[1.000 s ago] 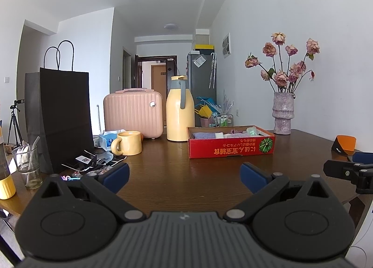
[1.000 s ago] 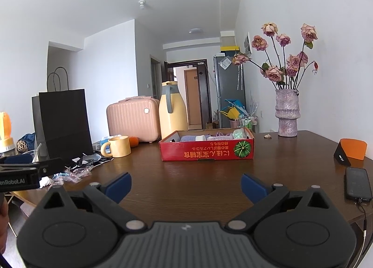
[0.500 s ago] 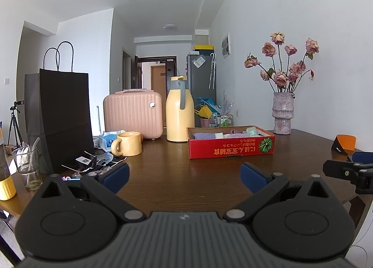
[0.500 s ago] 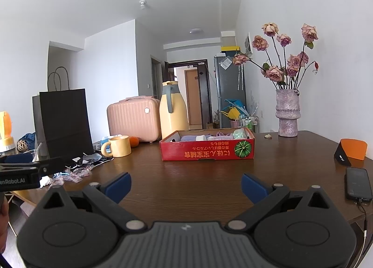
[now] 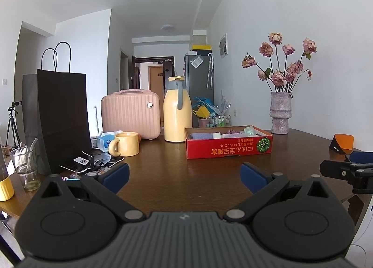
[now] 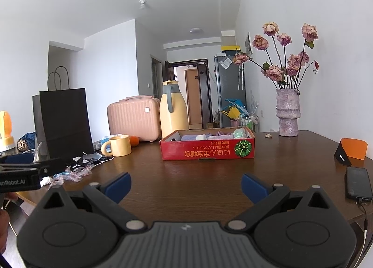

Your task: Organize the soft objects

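— Red cardboard is what I lock onto first: the red box (image 5: 229, 146) sits mid-surface, past both of my tools, with the soft things inside it.

— Can you tell what the soft things are?

— Only partly. From the right wrist view I see a bluish folded cloth (image 6: 188, 137), a white block, something purple and a pale green lump (image 6: 239, 132) at the right end. The near wall of the box hides their lower halves, and they are too small for me to name. A small pale scrap near the vase (image 6: 287, 112) is also beyond me.

— Anything cut off?

— The phone (image 6: 358, 183) lies at the right edge of the surface (image 6: 186, 174), its cable running out of frame. At the far left of my right view the left tool's body pokes in, its printed label cropped. By the black paper bag (image 5: 56, 118) there is a jumble of wrappers I cannot sort out.

— And your tools?

— The left tool (image 5: 184, 174) hovers low over the near edge of the surface, level and aimed at the box, blue pads wide apart with nothing between them. The right tool (image 6: 185, 183) is held the same way just beside it, pads spread, gripping nothing. Both are well apart from the box.
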{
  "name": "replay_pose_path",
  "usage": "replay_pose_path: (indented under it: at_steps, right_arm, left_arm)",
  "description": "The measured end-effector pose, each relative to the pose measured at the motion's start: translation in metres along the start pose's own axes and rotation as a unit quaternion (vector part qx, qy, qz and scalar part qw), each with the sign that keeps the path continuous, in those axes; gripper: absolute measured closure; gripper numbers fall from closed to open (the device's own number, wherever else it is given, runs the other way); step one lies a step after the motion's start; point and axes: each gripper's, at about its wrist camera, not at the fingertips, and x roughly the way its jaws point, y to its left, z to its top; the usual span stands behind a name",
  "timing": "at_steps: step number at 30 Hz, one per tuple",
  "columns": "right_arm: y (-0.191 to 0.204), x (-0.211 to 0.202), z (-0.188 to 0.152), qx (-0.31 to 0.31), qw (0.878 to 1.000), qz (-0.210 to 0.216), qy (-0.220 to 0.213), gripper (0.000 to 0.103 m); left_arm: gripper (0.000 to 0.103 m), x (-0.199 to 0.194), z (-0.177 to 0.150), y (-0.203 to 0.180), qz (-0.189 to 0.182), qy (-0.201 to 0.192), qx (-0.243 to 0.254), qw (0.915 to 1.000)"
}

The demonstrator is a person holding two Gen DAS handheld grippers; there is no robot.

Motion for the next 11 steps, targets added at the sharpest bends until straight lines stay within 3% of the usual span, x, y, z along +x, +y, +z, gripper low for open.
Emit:
replay_pose_path:
  at_steps: [11]
  right_arm:
    - [0.0007,0.0006,0.0,-0.001,1.0,0.001,0.001,0.002]
  left_arm:
    - [0.0,0.0028,-0.0021,0.0055,-0.001,0.005,-0.013,0.9999]
